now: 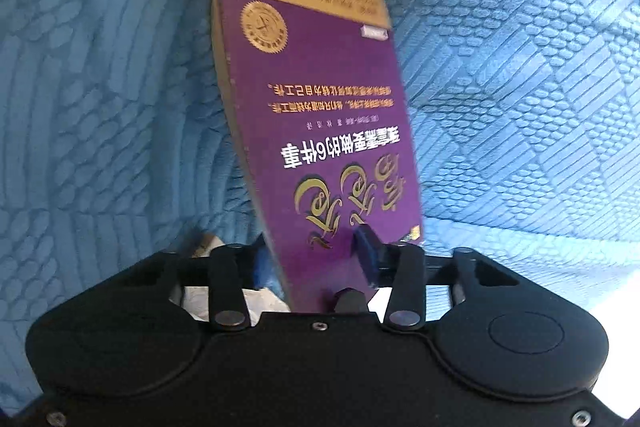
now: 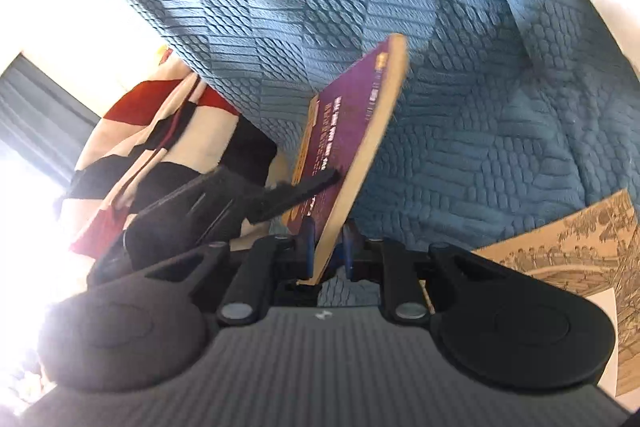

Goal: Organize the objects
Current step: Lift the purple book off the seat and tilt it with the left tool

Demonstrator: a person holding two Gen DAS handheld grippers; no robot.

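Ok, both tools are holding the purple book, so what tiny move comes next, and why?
Probably the right tool should open a little and let go. Both tools pinch the purple book over the blue cover, and the left tool has its pads on both sides, so it can likely carry the book alone.

Blue quilted upholstery (image 2: 460,115), bright window glare at left (image 2: 24,211)
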